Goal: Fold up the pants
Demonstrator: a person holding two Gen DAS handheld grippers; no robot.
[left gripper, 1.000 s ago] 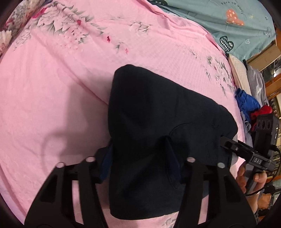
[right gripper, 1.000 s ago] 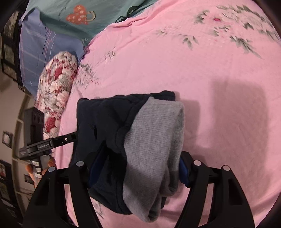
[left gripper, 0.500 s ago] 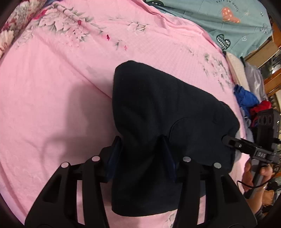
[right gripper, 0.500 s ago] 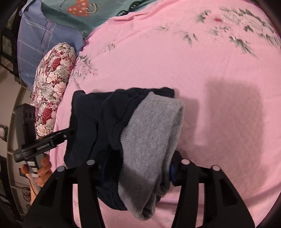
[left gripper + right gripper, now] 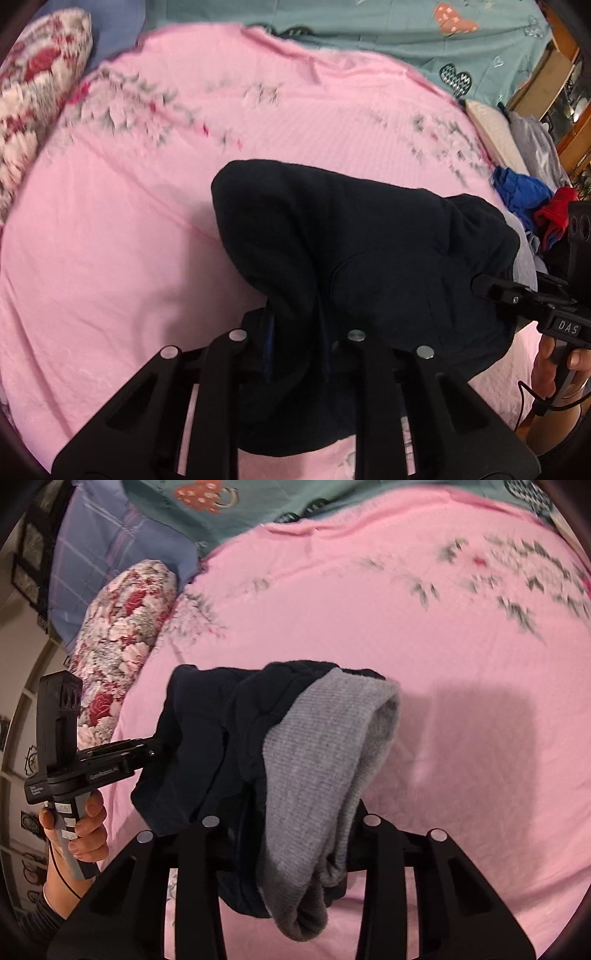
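Here the left gripper is clenched on a bunched fold of the dark navy pants, the cloth pinched between its two fingers and hanging over them toward 6 o'clock. In that left wrist view the pants rise in a dark mound from the centre out toward 3 o'clock, above the pink floral bedsheet. At 3 o'clock the right gripper bites into the far edge of the same garment.

From the right wrist view, the right gripper is likewise closed on the pants, with the grey ribbed cuff draped through its jaws down to 6 o'clock. At 9 o'clock the left gripper meets the cloth's edge, held by the left hand. A floral pillow lies at 10 o'clock beside the bedsheet.
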